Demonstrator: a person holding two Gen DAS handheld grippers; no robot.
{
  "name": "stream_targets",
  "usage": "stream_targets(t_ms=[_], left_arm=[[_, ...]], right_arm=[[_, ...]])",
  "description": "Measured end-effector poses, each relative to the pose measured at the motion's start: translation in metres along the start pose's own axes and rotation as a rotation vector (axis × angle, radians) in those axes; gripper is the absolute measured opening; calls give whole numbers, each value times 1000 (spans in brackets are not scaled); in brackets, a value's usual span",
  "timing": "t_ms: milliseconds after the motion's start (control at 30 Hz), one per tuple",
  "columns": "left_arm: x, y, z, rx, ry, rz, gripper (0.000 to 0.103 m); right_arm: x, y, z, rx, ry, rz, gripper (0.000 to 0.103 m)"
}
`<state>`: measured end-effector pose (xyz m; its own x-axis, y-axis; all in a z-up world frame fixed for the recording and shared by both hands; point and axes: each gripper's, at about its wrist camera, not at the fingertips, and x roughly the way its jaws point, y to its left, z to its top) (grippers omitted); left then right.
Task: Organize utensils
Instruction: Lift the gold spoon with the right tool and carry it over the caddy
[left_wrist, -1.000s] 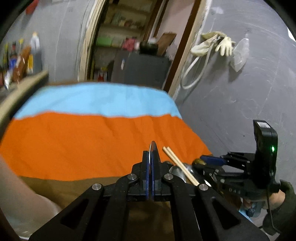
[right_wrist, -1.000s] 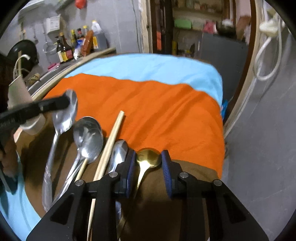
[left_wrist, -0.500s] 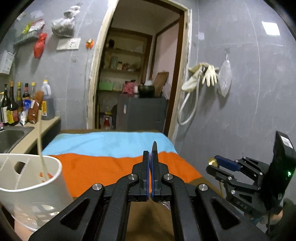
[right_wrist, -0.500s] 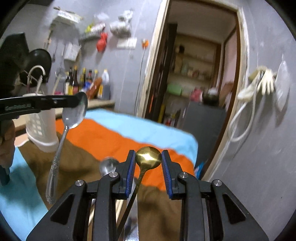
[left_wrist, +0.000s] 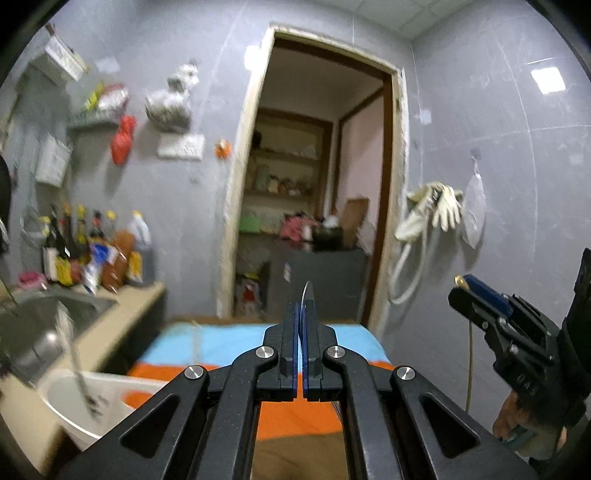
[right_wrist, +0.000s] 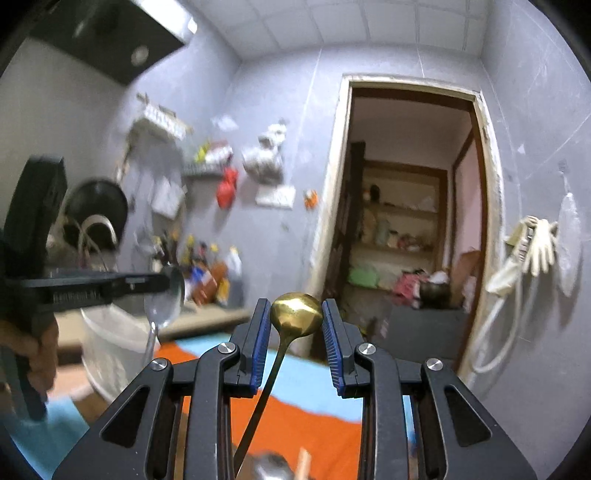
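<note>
My left gripper (left_wrist: 301, 314) is shut on a silver spoon (left_wrist: 306, 295), which shows edge-on between the pads. In the right wrist view that silver spoon (right_wrist: 164, 306) hangs by its bowl from the left gripper (right_wrist: 166, 282), handle down, near the white utensil holder (right_wrist: 110, 343). My right gripper (right_wrist: 295, 314) is shut on the bowl of a gold spoon (right_wrist: 295, 312), whose handle slants down. From the left wrist view, the right gripper (left_wrist: 461, 290) is at the right with the gold spoon's handle (left_wrist: 470, 369) dangling. The holder (left_wrist: 107, 398) has a utensil standing in it.
An orange, blue and brown cloth (left_wrist: 295, 417) covers the table below. More utensils (right_wrist: 273, 469) lie on it, blurred. A sink (left_wrist: 37, 332) and bottles (left_wrist: 92, 258) are at the left. A doorway (left_wrist: 314, 221) lies ahead, with gloves and a hose (left_wrist: 436, 210) on the right wall.
Both grippers have risen off the cloth and tipped up to level, each carrying its spoon. The views swung from the table to the wall and doorway.
</note>
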<state>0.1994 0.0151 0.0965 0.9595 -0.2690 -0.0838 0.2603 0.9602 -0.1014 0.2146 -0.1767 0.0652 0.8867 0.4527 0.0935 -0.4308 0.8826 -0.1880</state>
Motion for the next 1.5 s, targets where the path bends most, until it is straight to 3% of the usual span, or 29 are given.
stream_targets(t_ms=[167, 367, 600, 733, 1133, 1500], left_arm=[[-25, 36, 24, 9, -71, 99, 0], [-56, 89, 40, 28, -145, 276, 0], [-66, 124, 26, 101, -201, 438, 0], [-56, 135, 7, 138, -215, 487, 0], [-35, 138, -45, 168, -234, 499, 0], [-29, 134, -59, 136, -141, 438, 1]], right_arm=[[28, 19, 26, 96, -85, 66, 25], [59, 53, 38, 152, -158, 103, 25], [88, 87, 27, 145, -186, 97, 26], [100, 99, 15, 129, -185, 88, 26], [110, 120, -22, 68, -129, 110, 26], [112, 131, -37, 11, -40, 145, 26]])
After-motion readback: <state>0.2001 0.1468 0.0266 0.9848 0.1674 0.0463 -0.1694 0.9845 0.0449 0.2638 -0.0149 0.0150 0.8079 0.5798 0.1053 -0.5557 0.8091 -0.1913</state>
